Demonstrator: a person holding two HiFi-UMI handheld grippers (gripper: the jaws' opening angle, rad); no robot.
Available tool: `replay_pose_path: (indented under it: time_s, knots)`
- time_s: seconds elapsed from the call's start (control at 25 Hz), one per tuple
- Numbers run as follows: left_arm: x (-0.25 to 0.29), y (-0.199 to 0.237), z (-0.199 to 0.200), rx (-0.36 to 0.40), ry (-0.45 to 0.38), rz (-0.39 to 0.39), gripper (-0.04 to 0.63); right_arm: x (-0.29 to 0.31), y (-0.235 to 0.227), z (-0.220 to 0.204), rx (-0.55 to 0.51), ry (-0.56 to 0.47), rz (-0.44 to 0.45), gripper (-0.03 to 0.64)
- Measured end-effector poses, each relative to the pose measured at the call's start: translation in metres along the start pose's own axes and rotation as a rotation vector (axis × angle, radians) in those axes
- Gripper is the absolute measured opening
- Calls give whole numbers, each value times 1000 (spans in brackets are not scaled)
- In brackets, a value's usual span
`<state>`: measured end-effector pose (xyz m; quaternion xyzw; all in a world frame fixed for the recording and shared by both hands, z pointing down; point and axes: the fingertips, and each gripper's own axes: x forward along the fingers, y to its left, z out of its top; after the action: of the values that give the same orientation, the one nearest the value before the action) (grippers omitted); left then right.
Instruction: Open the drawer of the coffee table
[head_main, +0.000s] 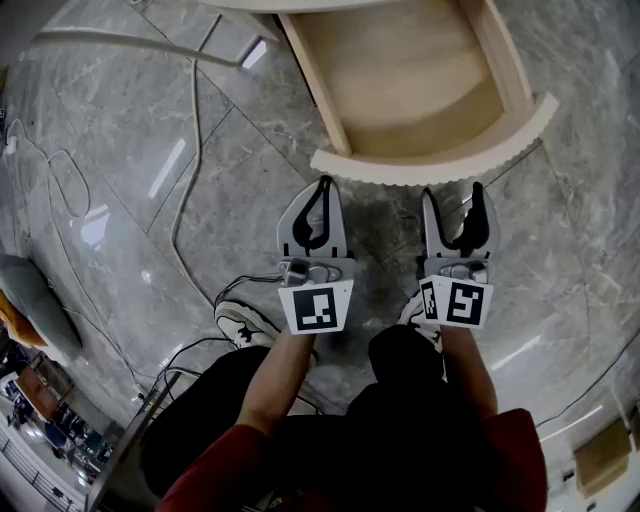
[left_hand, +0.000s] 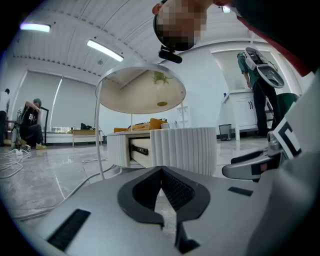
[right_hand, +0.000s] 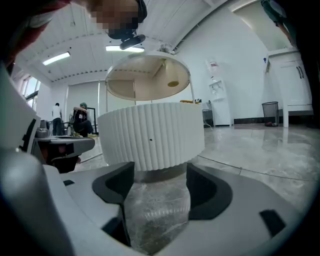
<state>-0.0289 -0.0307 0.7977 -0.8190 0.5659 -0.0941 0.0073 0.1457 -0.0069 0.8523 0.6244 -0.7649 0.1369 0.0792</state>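
The drawer (head_main: 420, 90) stands pulled out of the coffee table (left_hand: 116, 147) over the floor (head_main: 110, 150). Its pale wooden inside is bare and its curved ribbed front (head_main: 440, 160) faces you. Your left gripper (head_main: 322, 188) hovers just short of that front, near its left end, with its fingers clenched tip to tip on nothing. Your right gripper (head_main: 453, 192) sits just beside the front's right half, fingers released and wide apart, with only floor between them. That floor is polished grey marble tile that mirrors the ceiling lights, and a pale cable (head_main: 190, 180) snakes across it left of the drawer. Around you the room is white, with strip lights (left_hand: 105, 50) on a ribbed ceiling, white cabinets (left_hand: 245, 110) on the far wall, a dark bin (left_hand: 225, 131) beside them, and people (left_hand: 30, 125) at the far left.
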Motion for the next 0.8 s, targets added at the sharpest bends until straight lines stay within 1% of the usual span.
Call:
replay_pose_path:
  time_s: [0.16, 0.32, 0.36, 0.52, 0.56, 0.6, 0.68, 0.8]
  knots:
    - [1, -3, 1, 1, -4, -11, 14, 0, -1, 5, 28, -18, 2, 307]
    - [1, -1, 1, -2, -5, -11, 14, 1, 3, 7, 2, -20, 13, 304]
    - [1, 0, 1, -3, -6, -10, 14, 1, 4, 7, -2, -18, 17, 279]
    - [1, 3, 2, -2, -11, -6, 14, 0, 1, 5, -29, 2, -14, 76]
    - [1, 4, 2, -3, -10, -5, 14, 0, -1, 5, -17, 3, -24, 52]
    - [1, 4, 2, -4, -11, -3, 14, -1, -3, 6, 7, -3, -28, 34]
    - [1, 6, 3, -8, -13, -2, 14, -2, -6, 8, 45, -12, -29, 23]
    - [2, 8, 7, -3, -22, -4, 14, -3, -8, 11, 50, -18, -36, 21]
